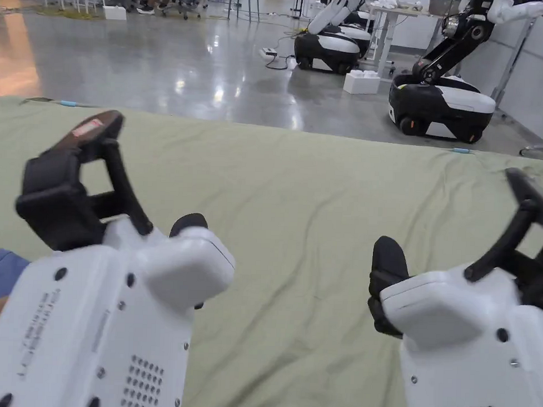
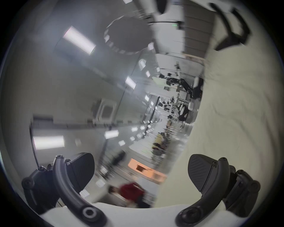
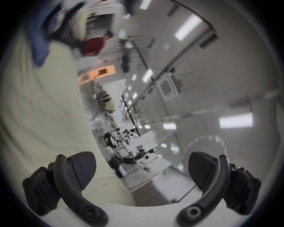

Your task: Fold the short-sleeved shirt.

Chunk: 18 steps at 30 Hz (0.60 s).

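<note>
Shirt placement is the open question: no short-sleeved garment is lying on the part of the olive-green cloth [image 1: 298, 213] that is in sight, so I cannot tell where it is. A blue patch [image 1: 4, 272] is peeking out at the near left edge of the head view beside the left tool [image 1: 145, 208], but it may just be the person's sleeve. The cloth is covering the bench and is lying loosely, with soft creases running toward the far right. The left tool is hanging above it with its jaws spread wide and nothing between them, which the left gripper view confirms [image 2: 141, 172]. The right tool [image 1: 456, 224] is doing the same at the near right, jaws apart and empty [image 3: 142, 170]. Judging from the task alone, a shirt of this kind is likely light, limp and non-fragile, sagging wherever it is unsupported, so pinching it at the shoulder seams or the hem corners is probably the steadiest hold. Small printed lines are showing on the white housing of the left tool, and a reddish sticker is sitting on its far jaw, but both are too small and blurred to read. Wheeled robot bases [image 1: 440, 107] are standing on the glossy floor [image 1: 158, 69] beyond the bench.
</note>
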Each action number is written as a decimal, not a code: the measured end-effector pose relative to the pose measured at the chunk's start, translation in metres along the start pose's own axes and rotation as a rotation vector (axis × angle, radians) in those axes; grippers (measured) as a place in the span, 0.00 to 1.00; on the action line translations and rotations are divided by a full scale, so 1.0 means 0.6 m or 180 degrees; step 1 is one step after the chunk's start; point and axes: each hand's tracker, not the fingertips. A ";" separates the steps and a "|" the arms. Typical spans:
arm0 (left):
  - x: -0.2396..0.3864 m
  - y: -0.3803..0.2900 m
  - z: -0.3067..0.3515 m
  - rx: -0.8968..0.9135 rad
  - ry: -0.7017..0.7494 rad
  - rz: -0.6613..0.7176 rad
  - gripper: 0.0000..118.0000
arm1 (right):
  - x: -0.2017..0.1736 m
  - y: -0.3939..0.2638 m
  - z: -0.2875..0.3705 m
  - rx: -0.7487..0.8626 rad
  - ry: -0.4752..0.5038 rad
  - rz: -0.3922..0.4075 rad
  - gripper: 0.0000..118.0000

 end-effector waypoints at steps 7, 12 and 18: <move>-0.089 -0.067 -0.010 -0.0167 -0.0463 0.3574 1.00 | 0.101 -0.021 0.009 -0.0224 -0.0229 -0.2564 1.00; -0.121 -0.111 -0.016 -0.0208 -0.0208 0.4513 1.00 | 0.114 -0.058 0.022 -0.0109 -0.0224 -0.3280 1.00; -0.114 -0.099 -0.012 -0.0330 -0.0012 0.3693 1.00 | 0.113 -0.081 0.012 -0.0488 -0.0080 -0.3568 1.00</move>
